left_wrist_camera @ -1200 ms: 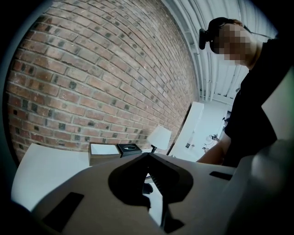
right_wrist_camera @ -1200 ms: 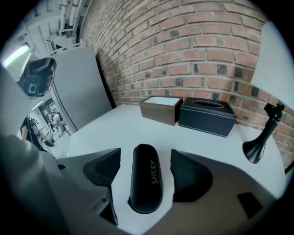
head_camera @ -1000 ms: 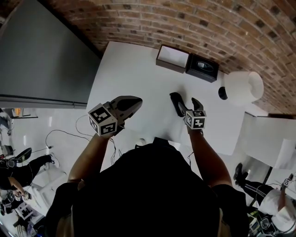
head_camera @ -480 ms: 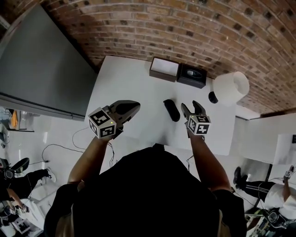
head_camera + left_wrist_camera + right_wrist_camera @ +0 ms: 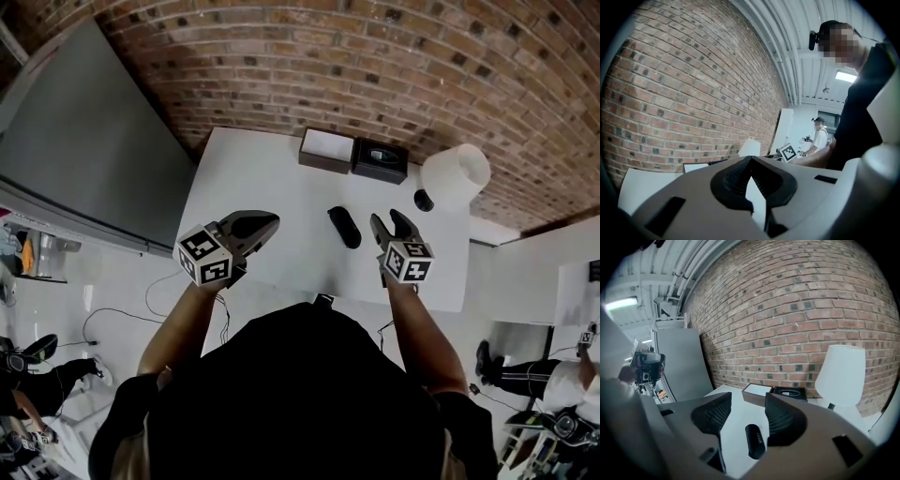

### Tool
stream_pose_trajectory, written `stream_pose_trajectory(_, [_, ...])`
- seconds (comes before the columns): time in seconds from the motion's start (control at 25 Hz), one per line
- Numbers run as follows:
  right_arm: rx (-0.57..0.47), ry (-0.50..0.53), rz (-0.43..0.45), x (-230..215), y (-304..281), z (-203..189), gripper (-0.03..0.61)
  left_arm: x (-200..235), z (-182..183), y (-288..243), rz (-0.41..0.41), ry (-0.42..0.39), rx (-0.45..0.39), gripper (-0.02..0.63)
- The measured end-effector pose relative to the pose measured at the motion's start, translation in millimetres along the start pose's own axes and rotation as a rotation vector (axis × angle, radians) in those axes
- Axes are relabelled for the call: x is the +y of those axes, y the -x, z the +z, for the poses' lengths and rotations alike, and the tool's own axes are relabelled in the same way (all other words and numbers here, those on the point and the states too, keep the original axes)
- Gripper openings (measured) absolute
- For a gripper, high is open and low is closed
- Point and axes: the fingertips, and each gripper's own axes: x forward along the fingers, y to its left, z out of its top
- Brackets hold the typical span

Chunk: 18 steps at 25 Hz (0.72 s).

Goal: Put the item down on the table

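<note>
The item, a small black capsule-shaped case (image 5: 344, 227), lies flat on the white table (image 5: 262, 169). My right gripper (image 5: 394, 223) hovers just right of it, apart from it. In the right gripper view the case (image 5: 755, 440) shows on the table beyond the jaws. The right gripper (image 5: 747, 412) has a gap between its jaws, which are closing with nothing between them. My left gripper (image 5: 261, 223) hangs over the table's left part, and in the left gripper view its tips (image 5: 751, 160) meet, holding nothing.
At the table's far edge stand an open box with a white inlay (image 5: 326, 149) and a black box (image 5: 380, 159). A white lamp (image 5: 455, 176) stands at the far right corner. A grey panel (image 5: 84, 141) leans at the left against the brick wall (image 5: 375, 56).
My right gripper has drawn back to the right, away from the black case, and its jaws have narrowed. The case stays lying on the table. The left gripper has barely moved.
</note>
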Motion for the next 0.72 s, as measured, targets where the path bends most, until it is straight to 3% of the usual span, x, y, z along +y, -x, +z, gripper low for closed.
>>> stream_pose_trajectory(0.72, [-0.113, 0.001, -0.055, 26, 79, 18, 0.206, -36, 0, 31, -0.031, -0.039, 0.002, 0.017])
